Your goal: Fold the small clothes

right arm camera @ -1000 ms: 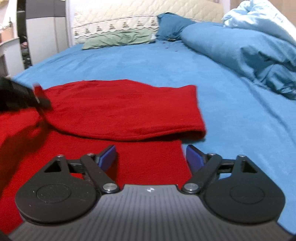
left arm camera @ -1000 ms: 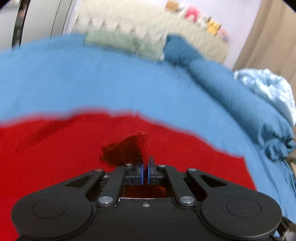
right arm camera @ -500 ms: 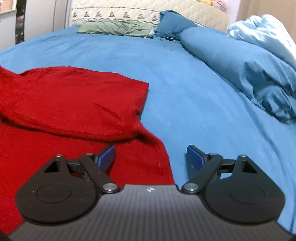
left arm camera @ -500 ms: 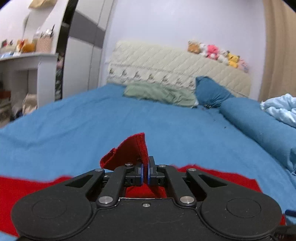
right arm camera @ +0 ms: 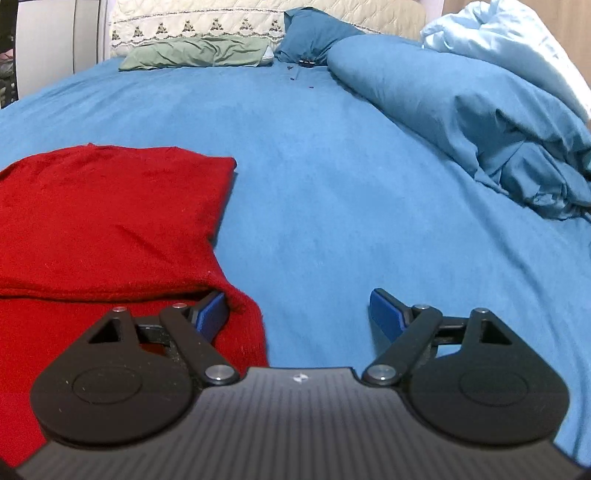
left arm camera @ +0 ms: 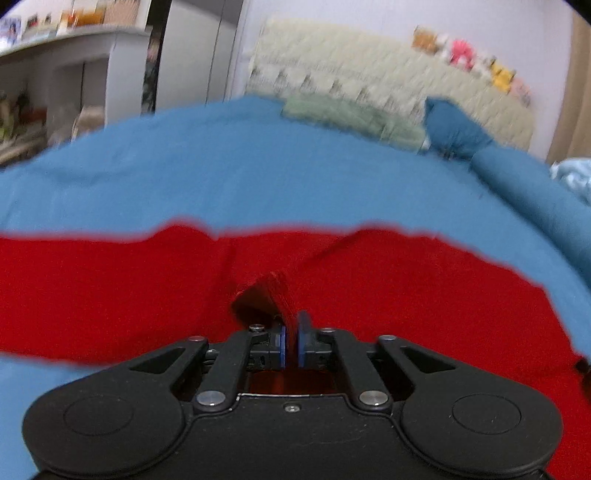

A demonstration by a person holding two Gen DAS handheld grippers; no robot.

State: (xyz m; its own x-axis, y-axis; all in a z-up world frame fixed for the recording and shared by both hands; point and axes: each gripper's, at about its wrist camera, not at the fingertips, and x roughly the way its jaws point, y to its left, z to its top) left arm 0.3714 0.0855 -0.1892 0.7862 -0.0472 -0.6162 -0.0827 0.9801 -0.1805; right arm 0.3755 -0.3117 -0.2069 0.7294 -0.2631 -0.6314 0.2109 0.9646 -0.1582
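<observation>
A red knit garment (left arm camera: 406,295) lies spread on the blue bed sheet (left arm camera: 221,177). My left gripper (left arm camera: 291,332) hangs low over it with a pinched corner of the red cloth sticking up between its blue pads; its jaws are opening, and the cloth is still between them. In the right wrist view the red garment (right arm camera: 110,221) lies at the left, with one layer folded over another. My right gripper (right arm camera: 299,314) stands open at the garment's right edge, its left finger over the red cloth and its right finger over bare sheet (right arm camera: 332,166), nothing between them.
A rolled blue duvet (right arm camera: 461,122) and a pale blue blanket (right arm camera: 509,40) lie along the bed's right side. A green pillow (right arm camera: 195,51) and a dark blue pillow (right arm camera: 314,33) rest against the quilted headboard (left arm camera: 369,74). A white shelf (left arm camera: 74,55) stands left of the bed.
My left gripper came down over the red garment with the corner in it, and its view now tilts lower. My right gripper slid right, so the garment sits further left in its view.
</observation>
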